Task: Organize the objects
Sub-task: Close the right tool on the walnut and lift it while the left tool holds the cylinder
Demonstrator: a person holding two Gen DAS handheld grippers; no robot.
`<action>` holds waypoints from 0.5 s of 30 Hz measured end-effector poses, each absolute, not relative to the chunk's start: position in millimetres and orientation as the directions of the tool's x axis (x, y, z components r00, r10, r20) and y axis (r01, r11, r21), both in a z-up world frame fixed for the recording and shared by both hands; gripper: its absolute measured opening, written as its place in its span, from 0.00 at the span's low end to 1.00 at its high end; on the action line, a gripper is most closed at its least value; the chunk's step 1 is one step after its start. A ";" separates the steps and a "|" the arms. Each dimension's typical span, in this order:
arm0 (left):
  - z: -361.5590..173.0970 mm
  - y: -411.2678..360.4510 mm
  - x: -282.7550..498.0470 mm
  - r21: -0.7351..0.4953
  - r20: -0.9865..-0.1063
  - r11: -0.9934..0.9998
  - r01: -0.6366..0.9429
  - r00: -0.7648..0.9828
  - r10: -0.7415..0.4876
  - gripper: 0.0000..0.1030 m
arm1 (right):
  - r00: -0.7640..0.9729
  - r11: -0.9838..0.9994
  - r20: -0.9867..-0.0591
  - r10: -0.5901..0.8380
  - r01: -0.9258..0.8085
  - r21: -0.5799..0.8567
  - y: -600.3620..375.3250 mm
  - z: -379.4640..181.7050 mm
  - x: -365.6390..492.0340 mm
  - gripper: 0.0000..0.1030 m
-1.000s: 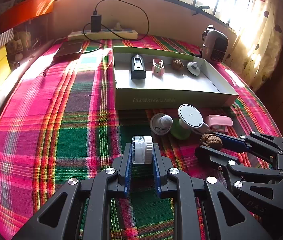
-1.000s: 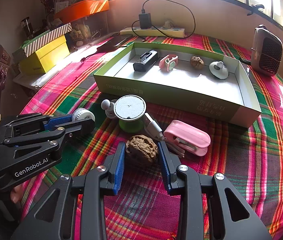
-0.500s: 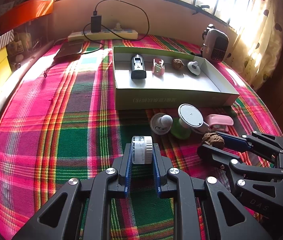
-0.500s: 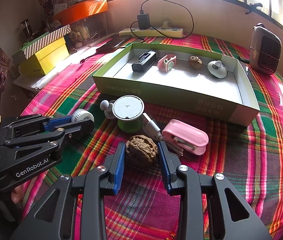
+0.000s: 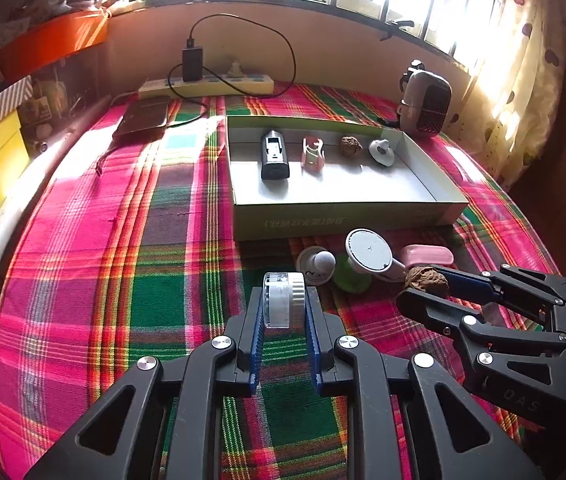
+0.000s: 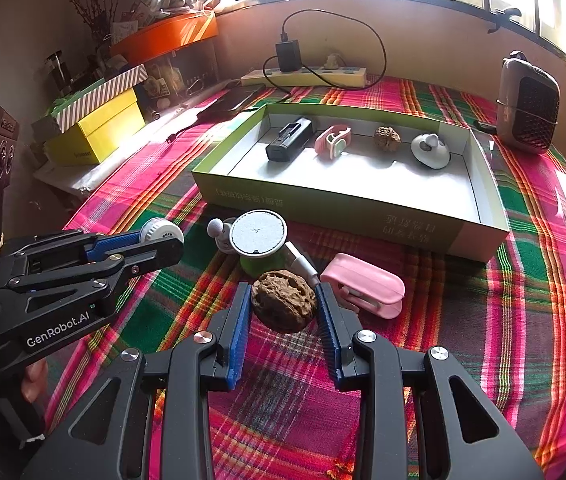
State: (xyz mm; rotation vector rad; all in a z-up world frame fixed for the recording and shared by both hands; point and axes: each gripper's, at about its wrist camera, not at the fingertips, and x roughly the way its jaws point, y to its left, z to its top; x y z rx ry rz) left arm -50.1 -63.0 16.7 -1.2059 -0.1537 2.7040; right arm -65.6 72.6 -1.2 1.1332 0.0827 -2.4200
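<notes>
The left gripper [image 5: 284, 312] is clamped on a small white reel [image 5: 283, 299], held above the cloth [image 5: 83, 280]. The right gripper [image 6: 283, 312] is closed on a walnut [image 6: 283, 301], also off the cloth. Both sit just in front of the green box [image 6: 323, 210], where a black device [image 6: 289, 139], a pink clip [image 6: 334, 141], a second walnut [image 6: 387, 139] and a white knob [image 6: 429, 150] lie in a row along the far wall.

Risks, as a judgement: the walnut is rough and rounded, gripped at only two small contacts, so a tilt on the way over the box wall could let it roll free. The reel is smooth and held by its flat faces near the fingertips; it may slip out forward. The two grippers are close together, and carrying both loads to the box at once could make them knock. A low pass could catch the box's near wall or the white disc [image 6: 258, 233] and pink case [image 6: 363, 286] lying in front of it.

Readable writing: "GenRobot.AI" on the left gripper's body and "DAS" on the right one. The box wall carries pale print, too faint to read.
</notes>
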 end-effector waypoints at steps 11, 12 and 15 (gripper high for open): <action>42.0 -66.9 -47.5 -0.142 -0.698 -0.981 -0.130 -0.690 0.193 0.16 | -0.595 -0.891 -0.701 -0.393 0.433 0.132 81.2 23.3 -70.3 0.33; 43.9 -68.2 -48.3 -0.140 -0.696 -0.981 -0.133 -0.691 0.193 0.16 | -0.601 -0.893 -0.697 -0.391 0.431 0.130 82.4 25.5 -72.2 0.33; 48.6 -55.9 -57.6 -0.135 -0.694 -0.981 -0.139 -0.693 0.194 0.16 | -0.614 -0.897 -0.687 -0.388 0.423 0.129 86.6 31.6 -78.4 0.33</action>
